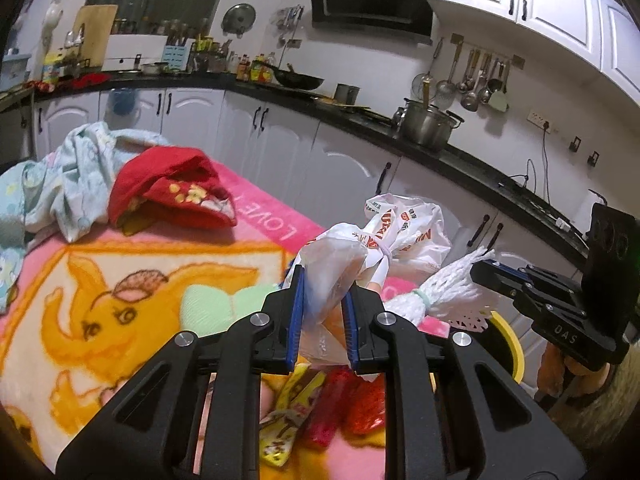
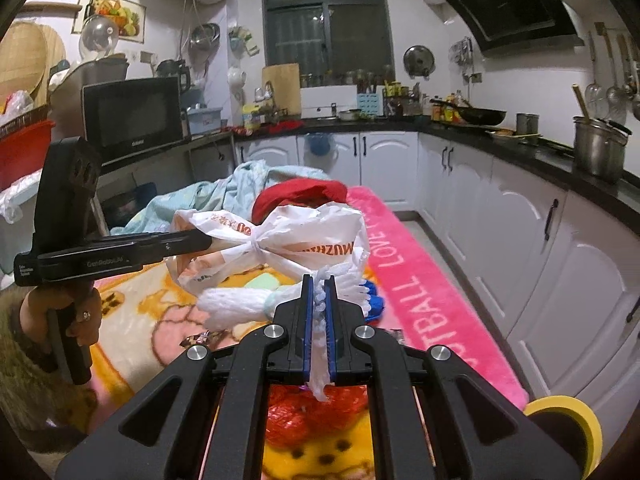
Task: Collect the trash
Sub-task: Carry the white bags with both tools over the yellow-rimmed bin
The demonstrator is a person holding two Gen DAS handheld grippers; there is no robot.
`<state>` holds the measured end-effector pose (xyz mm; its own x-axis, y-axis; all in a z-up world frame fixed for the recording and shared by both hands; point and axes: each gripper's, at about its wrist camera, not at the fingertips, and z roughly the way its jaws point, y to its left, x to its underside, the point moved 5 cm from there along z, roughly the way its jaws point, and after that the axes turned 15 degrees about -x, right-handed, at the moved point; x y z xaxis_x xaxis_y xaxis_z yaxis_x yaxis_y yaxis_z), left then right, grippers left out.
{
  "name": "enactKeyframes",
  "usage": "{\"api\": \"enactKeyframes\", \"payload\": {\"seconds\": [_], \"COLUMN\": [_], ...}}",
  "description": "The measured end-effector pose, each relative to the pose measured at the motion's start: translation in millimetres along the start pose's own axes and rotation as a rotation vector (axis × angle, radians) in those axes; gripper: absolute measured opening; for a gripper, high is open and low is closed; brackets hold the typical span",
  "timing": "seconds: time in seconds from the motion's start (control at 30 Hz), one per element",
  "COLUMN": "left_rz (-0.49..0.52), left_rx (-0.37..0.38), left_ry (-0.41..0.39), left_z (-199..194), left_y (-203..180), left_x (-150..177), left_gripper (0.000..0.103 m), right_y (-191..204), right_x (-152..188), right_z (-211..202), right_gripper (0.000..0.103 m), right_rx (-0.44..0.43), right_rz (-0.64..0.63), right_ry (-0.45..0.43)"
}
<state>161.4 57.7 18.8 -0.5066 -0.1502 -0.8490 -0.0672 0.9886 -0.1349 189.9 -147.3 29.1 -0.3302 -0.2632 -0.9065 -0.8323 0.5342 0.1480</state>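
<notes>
Gripping one trash piece each, both grippers hold their loads above a pink cartoon blanket (image 1: pixel 120 280) spread over the tabletop. The left gripper (image 1: pixel 323 292) has its fingers closed on a knotted white plastic bag (image 1: pixel 400 232). The right gripper (image 2: pixel 319 300) has its fingers pinched shut on a tied white foam net (image 2: pixel 236 304). Red wrappers (image 2: pixel 316 412) lie on the blanket underneath. Likely risks: thin plastic sliding out of the left fingers, the narrow tuft of net pulling free, or the two touching loads snagging when moved apart.
</notes>
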Motion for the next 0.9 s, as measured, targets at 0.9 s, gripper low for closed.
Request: {"api": "enactKeyframes", "payload": {"seconds": [0.9], "left_rz": [0.081], "left_rx": [0.145], "left_ry": [0.0], "left_z": [23.2], "left_y": [-113.2], "left_x": [-14.3], "left_gripper": [0.012], "right_y": [-52.9], "right_x": [20.0], "right_z": [-105.8], "right_gripper": [0.006], "right_rx": [0.183], "right_rz": [0.055], "right_ry": [-0.071]}}
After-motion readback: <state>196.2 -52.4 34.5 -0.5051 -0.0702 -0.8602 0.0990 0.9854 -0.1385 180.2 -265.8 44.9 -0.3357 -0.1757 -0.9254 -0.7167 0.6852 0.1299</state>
